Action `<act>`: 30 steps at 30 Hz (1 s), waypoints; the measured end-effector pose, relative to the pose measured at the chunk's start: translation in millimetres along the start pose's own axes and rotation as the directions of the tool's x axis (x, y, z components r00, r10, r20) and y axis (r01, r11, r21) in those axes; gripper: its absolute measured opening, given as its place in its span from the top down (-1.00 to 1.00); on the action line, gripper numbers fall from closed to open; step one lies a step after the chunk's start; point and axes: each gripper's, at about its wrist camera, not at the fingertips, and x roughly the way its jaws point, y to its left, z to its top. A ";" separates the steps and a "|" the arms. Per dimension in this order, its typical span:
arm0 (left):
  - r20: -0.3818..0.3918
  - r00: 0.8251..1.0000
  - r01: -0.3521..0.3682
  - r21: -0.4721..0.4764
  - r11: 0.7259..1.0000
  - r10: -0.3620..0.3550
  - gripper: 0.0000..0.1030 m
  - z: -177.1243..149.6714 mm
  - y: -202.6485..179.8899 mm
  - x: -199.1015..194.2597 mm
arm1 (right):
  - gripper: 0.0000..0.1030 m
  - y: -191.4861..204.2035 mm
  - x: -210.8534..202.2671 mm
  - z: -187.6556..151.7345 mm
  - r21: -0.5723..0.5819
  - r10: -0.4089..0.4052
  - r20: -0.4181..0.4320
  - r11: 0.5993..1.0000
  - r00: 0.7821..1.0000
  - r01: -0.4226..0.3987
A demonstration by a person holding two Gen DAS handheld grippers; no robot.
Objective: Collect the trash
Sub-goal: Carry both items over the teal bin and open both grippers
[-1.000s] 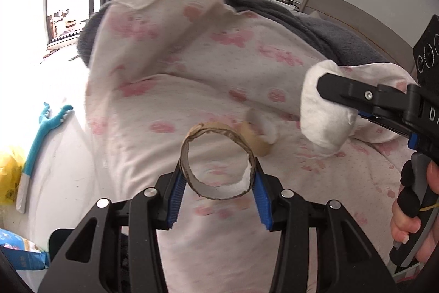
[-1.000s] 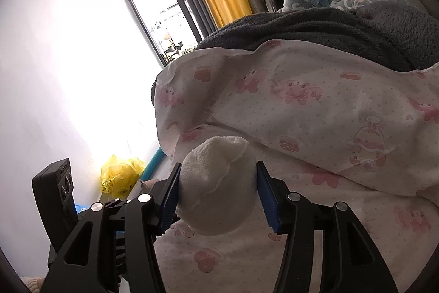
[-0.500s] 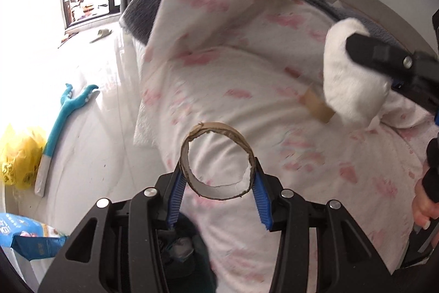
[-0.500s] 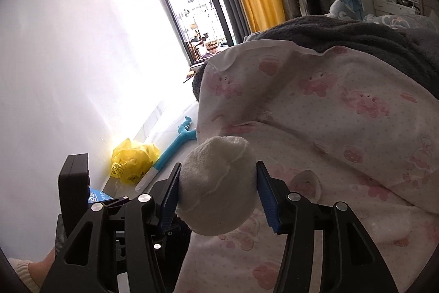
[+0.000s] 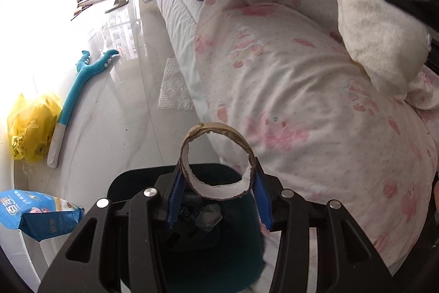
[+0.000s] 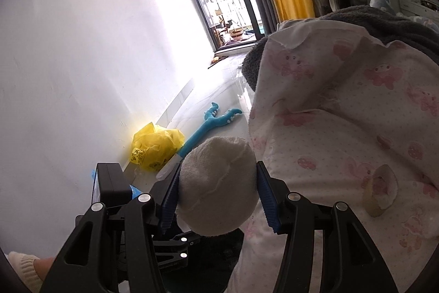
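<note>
Your left gripper (image 5: 218,198) points steeply down past the side edge of the bed (image 5: 175,10). It is clenched on a cardboard ring (image 5: 218,159), both blue pads pressed against the ring's outer wall, open hoop facing the camera. The ring's lower rim is torn, with white paper showing. Directly under the ring sits a dark bin (image 5: 241,260) on the floor, tight against the bed's side edge; some crumpled items lie inside, too dark to identify.

Your right gripper (image 6: 218,192) tilts down less sharply. It is gripping a white wad of tissue (image 6: 218,184), pads bearing on both flanks. In the left wrist view the same wad (image 5: 381,35) hangs above the pink-patterned quilt (image 5: 301,89), toward the upper right, with one black finger across it. In the right wrist view the left gripper's body (image 6: 109,183) shows lower left, below and beside the wad, with the bin's dark interior under both.

One more piece rests on the quilt: a small roll of tape (image 6: 380,190), near the lower right of the right wrist view, apart from both grippers.

On the floor along the wall: a yellow plastic bag (image 5: 30,125), a blue plush toy (image 5: 79,89), a blue snack bag (image 5: 35,213). A sheet of bubble wrap (image 5: 174,85) lies at the foot of the bed's side.

A cuffed sleeve (image 6: 24,268) shows at the lower left corner.
</note>
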 end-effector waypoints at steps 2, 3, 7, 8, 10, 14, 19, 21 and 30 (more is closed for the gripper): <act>-0.017 1.000 -0.002 -0.002 1.000 0.002 0.06 -4.0 7.7 1.5 | -0.04 6.4 6.8 0.9 -0.008 0.007 -0.006 1.000 1.000 -0.007; -0.028 1.000 -0.004 -0.002 1.000 0.004 0.06 -5.6 9.9 3.2 | -0.04 9.1 9.1 1.0 -0.011 0.010 -0.010 1.000 1.000 -0.010; -0.088 0.996 -0.008 -0.013 1.000 0.007 0.05 -16.6 27.6 10.8 | -0.04 19.0 19.7 -0.8 -0.017 0.022 -0.026 1.000 0.999 -0.022; -0.109 0.994 -0.010 -0.018 1.000 0.008 0.01 -20.4 33.5 13.3 | -0.04 23.6 22.4 -1.8 -0.020 0.024 -0.030 0.999 0.999 -0.025; -0.138 0.990 -0.017 -0.028 0.999 0.013 -0.24 -25.9 41.0 16.2 | -0.04 28.5 28.1 -2.6 -0.024 0.028 -0.039 0.999 0.999 -0.029; -0.154 0.988 -0.023 -0.045 0.999 0.016 -0.38 -34.7 57.5 14.2 | -0.04 39.2 37.9 -6.6 -0.029 0.035 -0.059 0.999 0.998 -0.036; -0.121 0.992 -0.035 -0.073 0.997 0.026 -0.45 -35.8 77.6 1.8 | -0.04 50.1 59.6 -11.9 -0.040 0.028 -0.098 0.999 0.995 -0.032; -0.091 0.995 -0.040 -0.086 0.995 0.033 -0.53 -35.6 85.7 -7.4 | -0.04 53.5 67.8 -15.8 -0.046 0.022 -0.118 0.999 0.993 -0.028; 0.056 0.997 -0.050 -0.138 0.989 0.058 -0.68 -29.5 111.8 -45.8 | -0.04 66.6 109.8 -41.2 -0.076 -0.014 -0.242 0.997 0.970 -0.005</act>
